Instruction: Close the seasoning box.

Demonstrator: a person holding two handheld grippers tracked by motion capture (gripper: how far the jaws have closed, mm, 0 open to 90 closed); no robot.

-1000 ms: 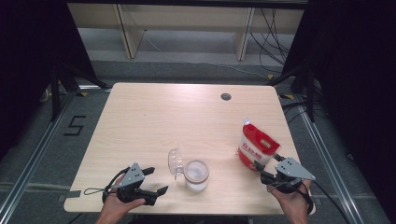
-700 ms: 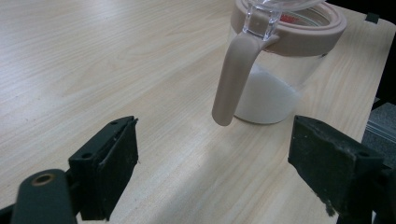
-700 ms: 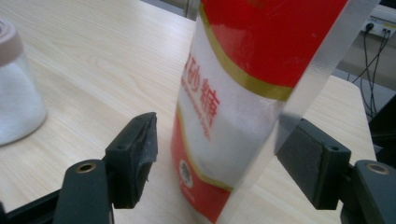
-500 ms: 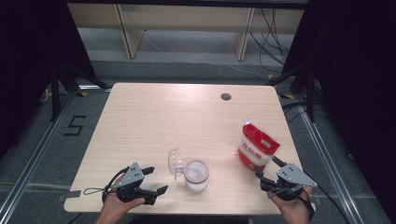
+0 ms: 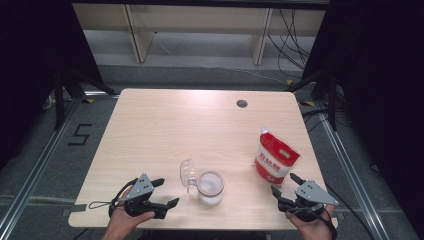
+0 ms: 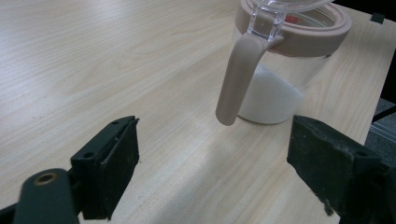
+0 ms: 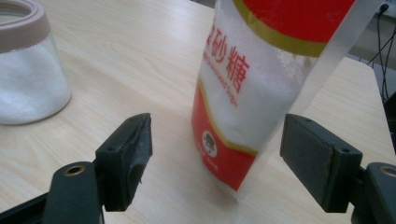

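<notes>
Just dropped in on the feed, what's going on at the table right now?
A person at a wooden table holds a two-jaw gripper in each hand. The left gripper is open and points at the glass jar, which holds some white sugar, its hinged lid flipped open. The right gripper is open just short of the upright red-and-white sugar bag, jaws apart and not touching it. Nothing is gripped yet.
</notes>
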